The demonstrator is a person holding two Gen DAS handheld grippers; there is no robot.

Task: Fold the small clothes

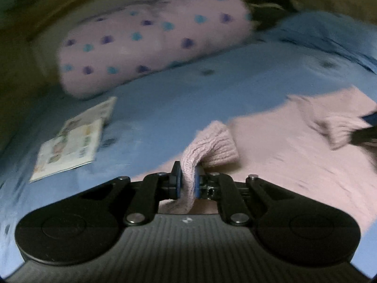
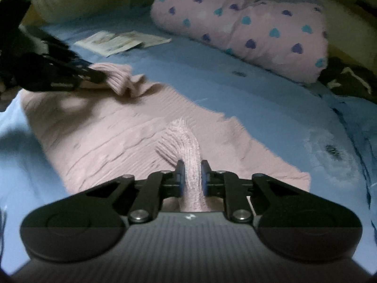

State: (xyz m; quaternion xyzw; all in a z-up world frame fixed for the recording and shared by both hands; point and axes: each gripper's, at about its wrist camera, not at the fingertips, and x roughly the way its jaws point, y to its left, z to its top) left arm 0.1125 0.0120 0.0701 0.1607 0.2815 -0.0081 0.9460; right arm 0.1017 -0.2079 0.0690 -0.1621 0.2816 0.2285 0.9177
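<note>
A pink knitted sweater (image 1: 294, 155) lies spread on a blue bedsheet (image 1: 176, 99). My left gripper (image 1: 188, 181) is shut on a ribbed edge of the sweater and lifts it a little. My right gripper (image 2: 191, 176) is shut on another ribbed part of the same sweater (image 2: 113, 127). The left gripper also shows in the right wrist view (image 2: 94, 75) at the left, pinching the sweater's far ribbed corner. The right gripper shows at the right edge of the left wrist view (image 1: 362, 132), holding a ribbed cuff.
A pink pillow with blue and purple hearts (image 2: 247, 26) lies at the head of the bed. A printed paper leaflet (image 1: 70, 141) lies on the sheet left of the sweater. A dark garment (image 2: 348, 80) sits at the right by the pillow.
</note>
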